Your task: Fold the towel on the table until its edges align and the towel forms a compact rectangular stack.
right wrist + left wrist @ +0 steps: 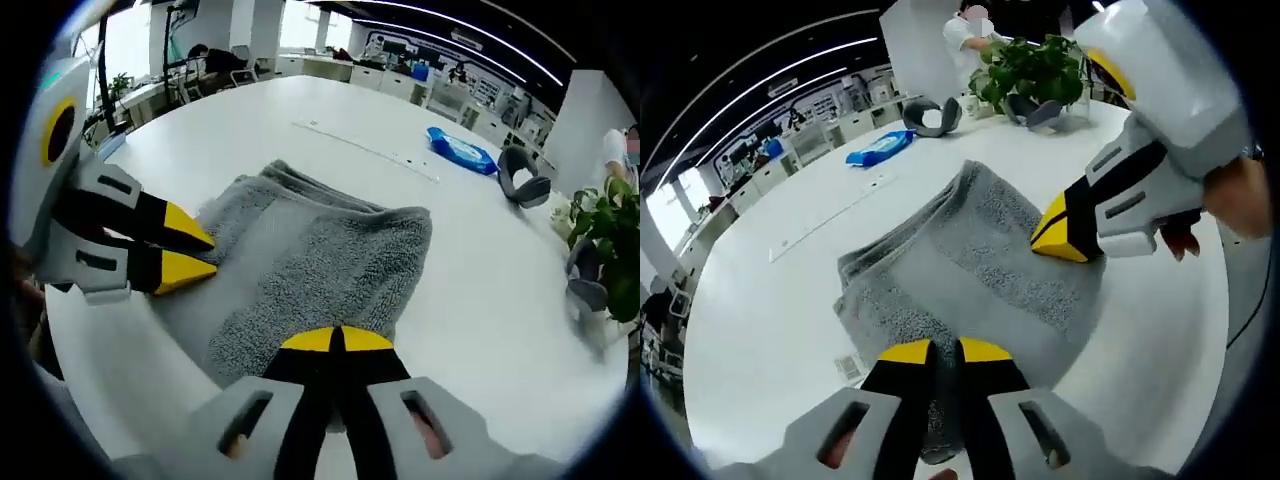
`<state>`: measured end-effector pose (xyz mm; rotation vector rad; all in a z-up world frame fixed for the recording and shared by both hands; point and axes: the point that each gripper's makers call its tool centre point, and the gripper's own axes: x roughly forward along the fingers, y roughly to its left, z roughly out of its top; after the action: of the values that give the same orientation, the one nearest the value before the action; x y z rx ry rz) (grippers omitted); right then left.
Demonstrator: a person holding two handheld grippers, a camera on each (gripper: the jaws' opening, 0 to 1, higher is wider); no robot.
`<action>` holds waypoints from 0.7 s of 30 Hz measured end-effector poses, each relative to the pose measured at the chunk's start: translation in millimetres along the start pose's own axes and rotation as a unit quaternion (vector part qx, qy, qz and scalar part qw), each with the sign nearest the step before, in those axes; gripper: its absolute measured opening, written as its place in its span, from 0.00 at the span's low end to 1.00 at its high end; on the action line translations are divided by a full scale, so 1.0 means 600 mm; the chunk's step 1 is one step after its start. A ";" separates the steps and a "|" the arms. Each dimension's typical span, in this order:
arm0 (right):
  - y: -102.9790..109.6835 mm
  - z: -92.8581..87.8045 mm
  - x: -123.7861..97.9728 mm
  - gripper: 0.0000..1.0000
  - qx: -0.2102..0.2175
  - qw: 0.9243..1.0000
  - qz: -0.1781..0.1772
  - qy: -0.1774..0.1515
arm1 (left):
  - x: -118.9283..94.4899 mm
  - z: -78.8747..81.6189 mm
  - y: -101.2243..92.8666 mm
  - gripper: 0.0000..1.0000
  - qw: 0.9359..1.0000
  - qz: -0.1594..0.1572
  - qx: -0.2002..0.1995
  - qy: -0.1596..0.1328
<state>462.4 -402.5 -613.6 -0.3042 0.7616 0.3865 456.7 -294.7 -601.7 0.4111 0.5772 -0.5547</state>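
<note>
A grey terry-cloth towel (970,270), already folded into several layers, is seen lying on the round white table (770,320). In the left gripper view the left gripper (945,352), with black jaws tipped in yellow, is closed on the near edge of the towel: a strip of grey cloth is pinched between the two tips and runs down between the jaws. The right gripper (1065,232) enters this view from the right, held by a hand (1230,195); its yellow tips are pressed together on the far right edge of the towel, and cloth is taken to be clamped there, though the pinch itself is hidden by the tips.

In the right gripper view the towel (310,265) is spread just ahead of the right gripper (336,340), whose yellow tips are shut against each other at the cloth's near border. The left gripper (185,250) is seen at the left, its tips at the towel's left edge. The stacked folds are visible along the far side of the towel, and the table (480,300) lies bare around it.

Farther across the table a blue plastic packet (880,148), a green potted plant (1030,70) and two dark grey curved objects (932,116) are placed, all well apart from the towel.
</note>
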 end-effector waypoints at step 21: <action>-0.031 0.025 -0.281 0.77 0.149 0.953 -0.039 -0.260 | -0.222 0.013 0.012 0.99 0.989 0.001 -0.078 -0.125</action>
<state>368.5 -451.2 -479.9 0.0559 0.2807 0.2547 370.5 -243.6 -512.9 0.1905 0.3743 -0.5449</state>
